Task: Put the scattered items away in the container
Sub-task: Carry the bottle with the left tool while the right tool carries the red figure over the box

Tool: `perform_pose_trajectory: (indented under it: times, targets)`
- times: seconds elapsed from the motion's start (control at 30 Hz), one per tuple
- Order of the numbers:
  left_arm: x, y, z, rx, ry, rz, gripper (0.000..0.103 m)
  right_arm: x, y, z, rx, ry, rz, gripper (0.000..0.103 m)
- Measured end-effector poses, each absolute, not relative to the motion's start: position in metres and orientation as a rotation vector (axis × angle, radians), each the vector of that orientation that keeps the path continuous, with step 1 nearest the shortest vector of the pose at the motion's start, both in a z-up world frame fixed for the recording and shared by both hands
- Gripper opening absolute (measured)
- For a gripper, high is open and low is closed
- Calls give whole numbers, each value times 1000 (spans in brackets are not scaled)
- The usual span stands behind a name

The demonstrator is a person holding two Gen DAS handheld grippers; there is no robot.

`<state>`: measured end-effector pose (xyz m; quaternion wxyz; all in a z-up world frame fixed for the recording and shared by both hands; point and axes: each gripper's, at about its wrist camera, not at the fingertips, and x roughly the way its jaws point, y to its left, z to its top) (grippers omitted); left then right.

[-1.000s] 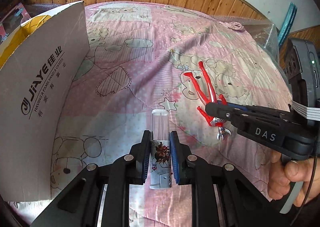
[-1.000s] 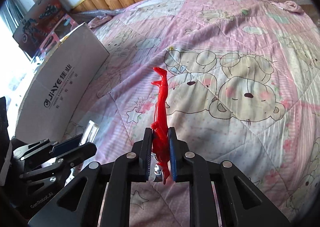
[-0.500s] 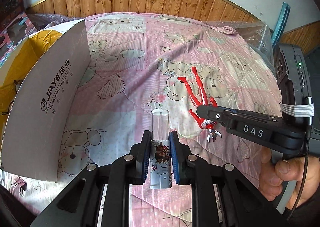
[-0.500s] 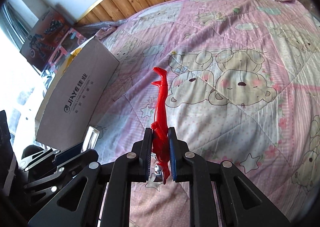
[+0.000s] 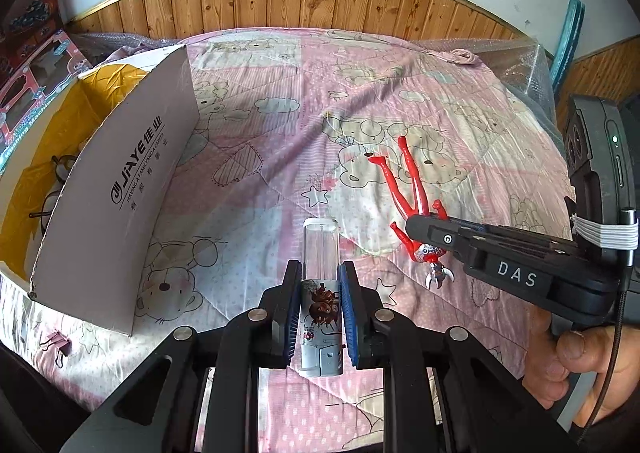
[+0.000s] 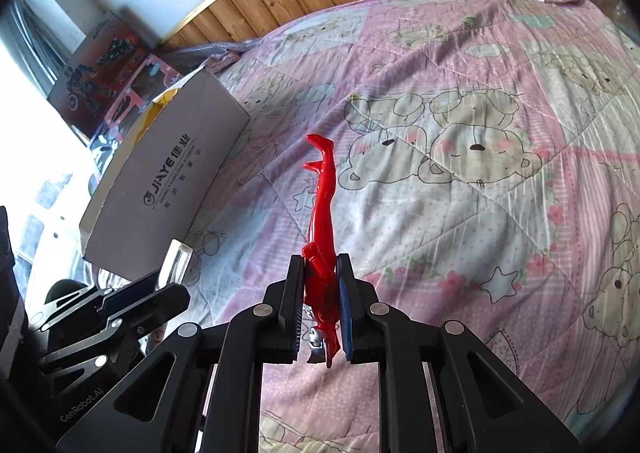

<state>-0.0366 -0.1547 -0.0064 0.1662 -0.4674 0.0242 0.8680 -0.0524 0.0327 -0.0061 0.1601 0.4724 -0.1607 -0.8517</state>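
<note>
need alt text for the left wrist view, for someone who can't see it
The left gripper holds a clear tube with a printed label above a pink cartoon-bear quilt. To its right, the right gripper holds a red toy figure; an open cardboard box stands at left.

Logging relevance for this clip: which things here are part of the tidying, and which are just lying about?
Part of the job:
- clear tube, in left gripper
- red figure, in right gripper
- cardboard box

Just lying about:
- toy boxes
- pink quilt
- binder clip
</note>
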Motion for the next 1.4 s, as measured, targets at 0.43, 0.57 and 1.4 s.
perform_pose_trajectory:
  times: [0.43,0.57,1.4]
  targets:
    - [-21,-167,4,-1296,35,2483,20,-33,20,-5,1346,-405,-2436,16]
    - [-17,-176,7,-1291,11,2489,20,-27,13,-2,1338,-373,-2439,16]
    - [-15,-227,26,-1279,-84,2544,20,-3,-48,40,1221,-294,-2394,16]
